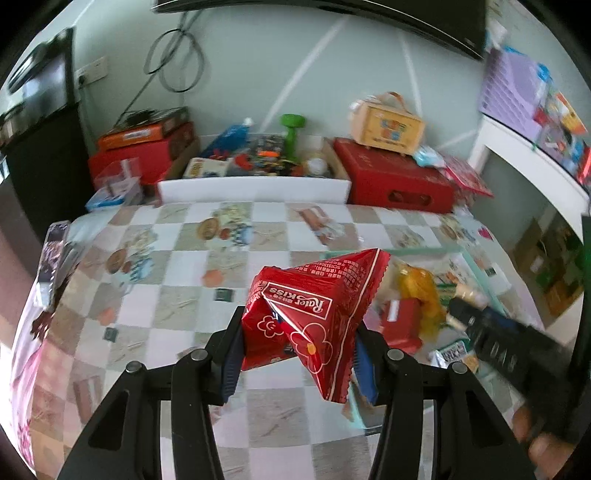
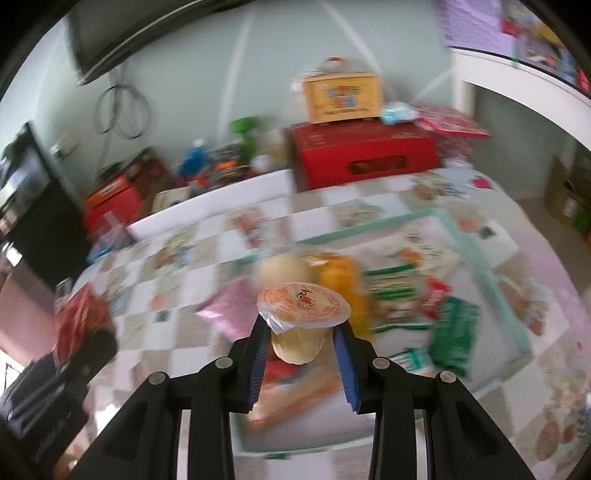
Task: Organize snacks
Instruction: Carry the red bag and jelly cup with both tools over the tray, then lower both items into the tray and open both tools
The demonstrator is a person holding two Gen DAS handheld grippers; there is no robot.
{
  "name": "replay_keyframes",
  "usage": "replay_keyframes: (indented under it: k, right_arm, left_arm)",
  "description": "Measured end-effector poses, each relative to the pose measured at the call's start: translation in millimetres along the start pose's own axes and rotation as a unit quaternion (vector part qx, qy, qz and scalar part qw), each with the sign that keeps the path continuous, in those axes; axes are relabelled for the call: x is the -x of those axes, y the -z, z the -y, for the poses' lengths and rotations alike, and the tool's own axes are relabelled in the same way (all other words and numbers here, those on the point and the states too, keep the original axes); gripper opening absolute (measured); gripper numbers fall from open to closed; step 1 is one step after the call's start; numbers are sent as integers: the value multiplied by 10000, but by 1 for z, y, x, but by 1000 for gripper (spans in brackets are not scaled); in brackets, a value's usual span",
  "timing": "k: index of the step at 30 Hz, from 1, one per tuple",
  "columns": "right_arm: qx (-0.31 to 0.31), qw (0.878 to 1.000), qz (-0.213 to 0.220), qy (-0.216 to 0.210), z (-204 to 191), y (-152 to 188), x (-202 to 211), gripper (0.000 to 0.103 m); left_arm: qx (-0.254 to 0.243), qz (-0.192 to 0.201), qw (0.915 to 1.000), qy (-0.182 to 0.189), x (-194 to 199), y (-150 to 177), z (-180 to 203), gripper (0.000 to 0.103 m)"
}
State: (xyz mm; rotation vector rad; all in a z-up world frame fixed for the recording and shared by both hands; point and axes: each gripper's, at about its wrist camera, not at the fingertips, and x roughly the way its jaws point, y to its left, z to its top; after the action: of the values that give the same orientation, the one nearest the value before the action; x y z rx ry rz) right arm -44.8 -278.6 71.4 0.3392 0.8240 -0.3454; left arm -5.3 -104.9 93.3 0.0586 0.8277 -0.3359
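Home setting, probably a living or play room; motion blur limits detail. Counter (image 1: 177, 258) carries a checkered, picture-printed cloth. Behind it, against a pale green wall (image 1: 258, 74): red gift boxes (image 1: 399, 177), a yellow carry-handle carton (image 1: 388, 129), a green dumbbell (image 1: 290, 129), and a white bin of mixed toys (image 1: 255, 188). Wall-mounted TV (image 1: 332, 18) above with a loose cable loop (image 1: 177, 59), a wall socket (image 1: 92, 72), and a white shelf (image 1: 517, 155) with colourful clutter on the right.

Pale green wall (image 1: 240, 74) with a looped black cable (image 1: 177, 59) hanging beside a socket (image 1: 92, 70). Dark screen (image 1: 332, 14) mounted above; black cabinet (image 1: 40, 155) at left, white shelf unit (image 1: 524, 155) at right (contents blurred). Checked tablecloth (image 1: 166, 258) under even daylight.
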Motion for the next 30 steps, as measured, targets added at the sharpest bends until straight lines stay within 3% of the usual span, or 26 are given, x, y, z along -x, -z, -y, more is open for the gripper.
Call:
replay_keyframes:
  k: [8, 22, 30]
  right_arm:
    - [-747, 9968, -37, 287, 62, -8, -3, 37]
    - [-889, 9954, -288, 204, 71, -3, -20, 38]
    - [-970, 9944, -389, 176, 77, -2, -24, 38]
  left_arm:
    - [-626, -128, 9976, 264, -18, 13, 48, 53]
    - [-1436, 97, 9875, 647, -36, 13, 112, 53]
    - [-1605, 19, 9848, 663, -45, 19, 125, 53]
